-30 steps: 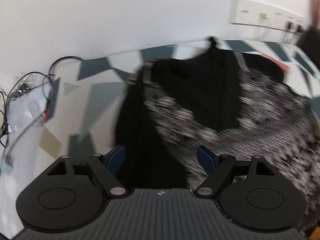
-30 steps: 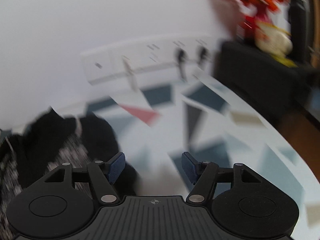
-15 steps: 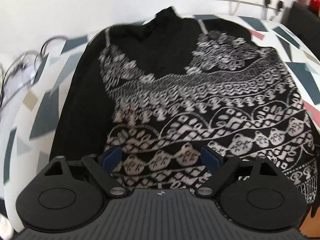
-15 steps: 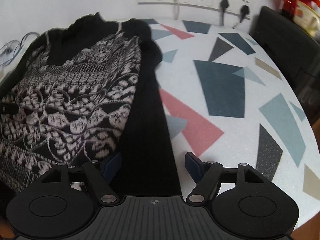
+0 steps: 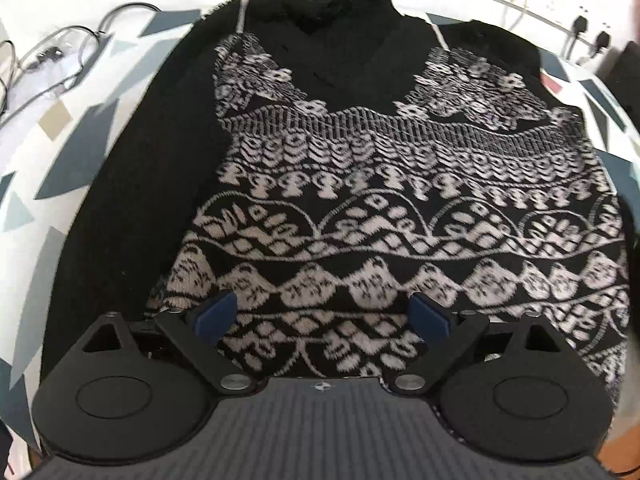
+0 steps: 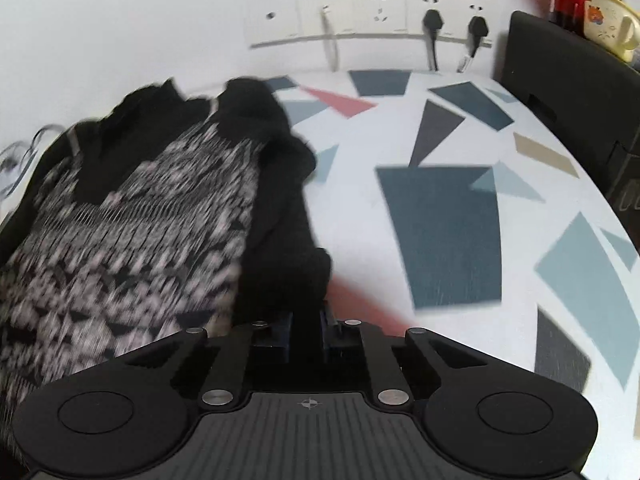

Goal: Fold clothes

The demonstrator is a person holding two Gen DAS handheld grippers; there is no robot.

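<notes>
Against a white wall, on the triangle-patterned table, our sweater lies flat, our left gripper spread above its hem, our right gripper pinching the black sleeve; the sleeve fold seems underway, needing a carry inward over the body.

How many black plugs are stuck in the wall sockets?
2. In the right wrist view, one black plug sits beside another at the right end of the white socket strip, above the patterned table. More may be hidden off-frame.
</notes>
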